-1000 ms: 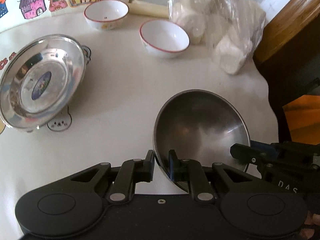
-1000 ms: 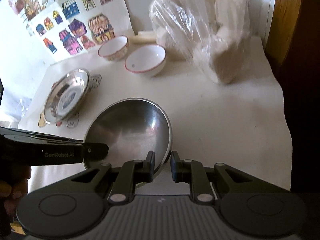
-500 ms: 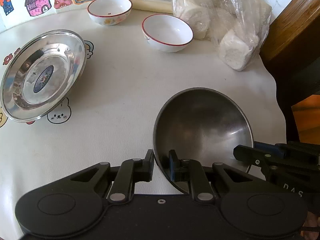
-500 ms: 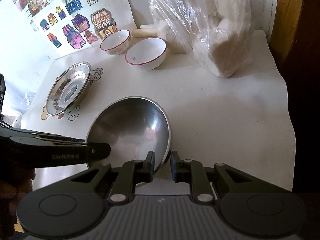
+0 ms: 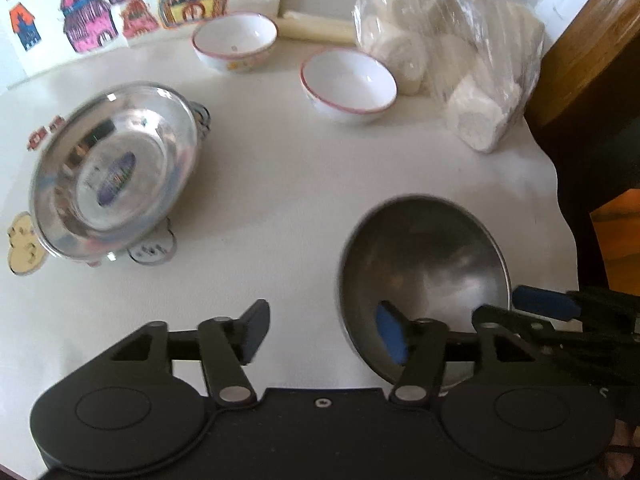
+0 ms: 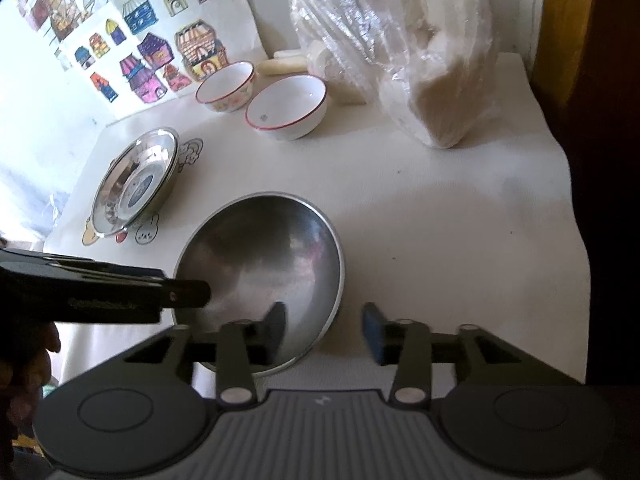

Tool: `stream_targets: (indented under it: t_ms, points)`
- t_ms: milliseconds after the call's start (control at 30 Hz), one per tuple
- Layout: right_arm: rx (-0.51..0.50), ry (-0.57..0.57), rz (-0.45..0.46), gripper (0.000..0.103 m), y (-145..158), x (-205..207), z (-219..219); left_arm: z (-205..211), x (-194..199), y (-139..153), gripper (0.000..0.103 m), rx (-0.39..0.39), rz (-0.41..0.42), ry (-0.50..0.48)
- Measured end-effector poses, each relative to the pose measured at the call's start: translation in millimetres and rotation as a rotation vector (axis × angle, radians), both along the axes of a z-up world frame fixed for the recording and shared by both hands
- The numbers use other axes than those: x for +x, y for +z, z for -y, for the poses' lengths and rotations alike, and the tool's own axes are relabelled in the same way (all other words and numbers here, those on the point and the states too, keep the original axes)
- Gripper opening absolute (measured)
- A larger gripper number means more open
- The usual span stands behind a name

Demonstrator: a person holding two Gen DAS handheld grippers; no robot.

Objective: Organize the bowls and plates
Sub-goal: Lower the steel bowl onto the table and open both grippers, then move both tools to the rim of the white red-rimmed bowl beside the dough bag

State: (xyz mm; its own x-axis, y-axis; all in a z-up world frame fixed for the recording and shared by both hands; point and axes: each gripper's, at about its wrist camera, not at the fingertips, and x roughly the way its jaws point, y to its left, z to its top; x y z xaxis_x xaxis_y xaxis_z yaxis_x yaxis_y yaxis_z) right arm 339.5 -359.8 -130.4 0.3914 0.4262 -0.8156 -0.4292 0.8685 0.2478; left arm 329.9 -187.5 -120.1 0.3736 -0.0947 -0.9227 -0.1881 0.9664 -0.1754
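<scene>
Both tools are spread wide and grip nothing: the left tool (image 5: 320, 330) and right tool (image 6: 326, 330) straddle the steel bowl's (image 6: 264, 272) rim at lower centre on the counter (image 6: 440, 208). Stiff, light, slippery; pinch its thin rim.
</scene>
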Motion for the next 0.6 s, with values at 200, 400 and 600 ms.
stream_targets:
  t_ms: [200,400,600]
  points:
    - [0.014,-0.080,0.028,0.089,12,-4,6,-17,9,17,0.093,0.049,0.042,-0.009]
    - [0.033,-0.145,0.037,0.103,20,2,-3,-38,27,23,0.102,0.084,0.067,-0.033]
    - [0.009,-0.190,0.058,0.103,27,12,-28,-61,46,23,0.102,0.123,0.114,-0.075]
